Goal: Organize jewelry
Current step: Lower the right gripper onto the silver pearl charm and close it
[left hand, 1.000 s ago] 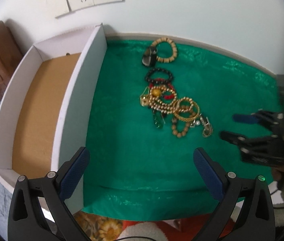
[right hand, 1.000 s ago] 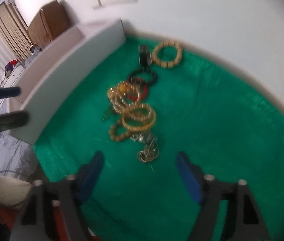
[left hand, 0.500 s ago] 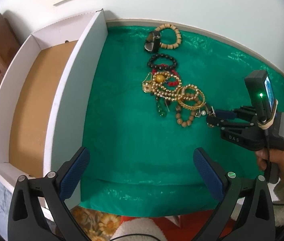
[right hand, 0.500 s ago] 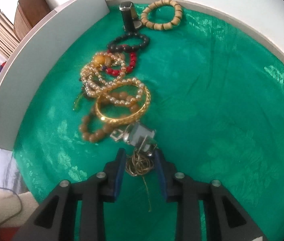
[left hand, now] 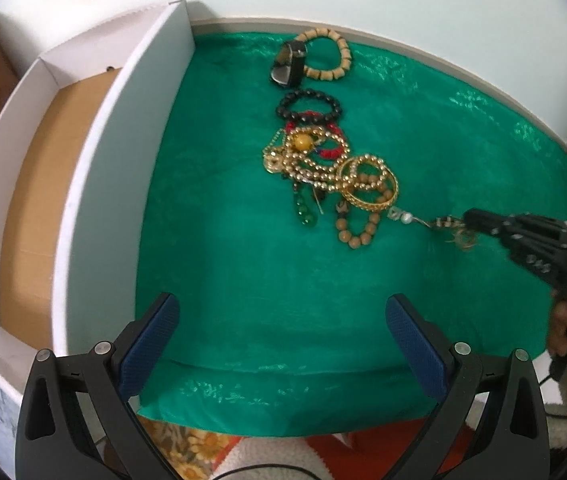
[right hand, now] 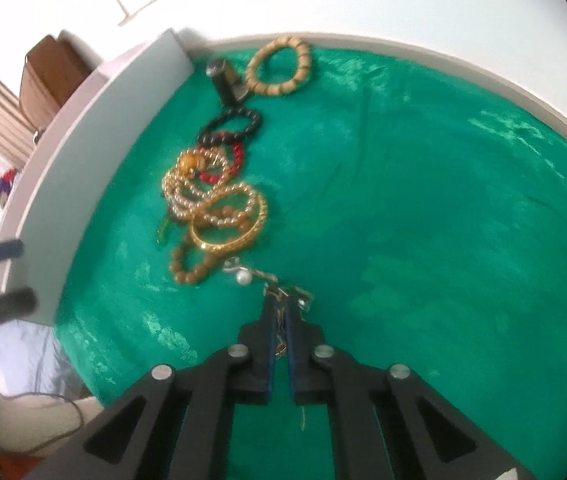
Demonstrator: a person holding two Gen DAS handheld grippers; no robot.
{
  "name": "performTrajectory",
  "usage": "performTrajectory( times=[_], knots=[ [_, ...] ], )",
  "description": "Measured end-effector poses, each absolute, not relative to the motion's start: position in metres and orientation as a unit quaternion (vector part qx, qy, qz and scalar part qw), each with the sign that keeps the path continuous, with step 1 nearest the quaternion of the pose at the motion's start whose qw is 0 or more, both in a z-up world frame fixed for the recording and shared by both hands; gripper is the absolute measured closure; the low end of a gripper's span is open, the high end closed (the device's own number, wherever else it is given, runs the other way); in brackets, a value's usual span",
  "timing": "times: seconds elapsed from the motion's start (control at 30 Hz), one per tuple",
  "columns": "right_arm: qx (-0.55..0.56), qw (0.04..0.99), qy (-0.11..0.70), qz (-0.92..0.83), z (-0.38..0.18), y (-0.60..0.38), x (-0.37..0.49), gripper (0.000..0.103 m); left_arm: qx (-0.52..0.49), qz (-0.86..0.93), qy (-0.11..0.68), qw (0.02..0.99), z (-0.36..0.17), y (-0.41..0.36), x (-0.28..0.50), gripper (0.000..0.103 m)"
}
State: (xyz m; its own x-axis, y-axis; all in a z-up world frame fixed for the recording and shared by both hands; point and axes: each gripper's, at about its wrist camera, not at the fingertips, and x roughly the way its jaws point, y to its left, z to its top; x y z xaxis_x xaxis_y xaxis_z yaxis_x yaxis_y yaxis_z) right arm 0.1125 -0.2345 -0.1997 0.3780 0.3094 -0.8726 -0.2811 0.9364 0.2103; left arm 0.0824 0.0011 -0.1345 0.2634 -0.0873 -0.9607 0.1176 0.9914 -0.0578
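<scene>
Your right gripper point(right hand: 279, 312) has its jaws pressed together on the thin gold chain point(right hand: 267, 280), which has a pearl bead point(right hand: 243, 277) strung along it. The chain runs taut from the pads back to the heap of jewellery point(left hand: 331, 168) in the middle of the green cloth point(left hand: 243, 260). The pinch looks sound, but the far end of the chain seems to lie under or against the gold bangle point(left hand: 375, 192) and the brown bead bracelet point(left hand: 357, 228), so you cannot yet tell whether it is free. Draw it away low and slowly, along the cloth toward the near right edge, and watch the bangle: if it starts to slide with the chain, stop and ease back rather than tugging, since a fine chain can snap or drag the whole tangle. Your left gripper point(left hand: 283, 344) hangs over the near edge of the cloth with its blue pads wide apart and nothing between them, so it is free to come down and pin the bangle or the brown beads while you pull. Once the chain hangs clear, carry it over the tall white wall of the cardboard box point(left hand: 95, 184) that stands along the cloth's left edge, and lower it onto the brown floor inside before you let go. The black bead bracelet point(left hand: 309, 106), the wooden bead bracelet point(left hand: 329, 56) and the dark clasp-like piece point(left hand: 287, 66) near the far edge lie apart from the tangle and can wait.
</scene>
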Motion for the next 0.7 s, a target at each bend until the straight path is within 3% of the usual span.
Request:
performTrajectory(
  times=[0.57,0.67,0.7],
  knots=[
    [0.029,0.838,0.522,0.159,-0.190,-0.258,0.096,0.102,0.019,-0.084,0.610,0.787,-0.151,-0.009,0.113,0.001],
    [0.010,0.829,0.534,0.167,-0.204,-0.250,0.093,0.095,0.017,-0.087,0.619,0.780,-0.157,-0.013,0.109,0.001],
    [0.004,0.822,0.542,0.174,-0.212,-0.246,0.092,0.076,0.018,-0.088,0.622,0.778,-0.159,-0.015,0.106,0.001]
  ],
)
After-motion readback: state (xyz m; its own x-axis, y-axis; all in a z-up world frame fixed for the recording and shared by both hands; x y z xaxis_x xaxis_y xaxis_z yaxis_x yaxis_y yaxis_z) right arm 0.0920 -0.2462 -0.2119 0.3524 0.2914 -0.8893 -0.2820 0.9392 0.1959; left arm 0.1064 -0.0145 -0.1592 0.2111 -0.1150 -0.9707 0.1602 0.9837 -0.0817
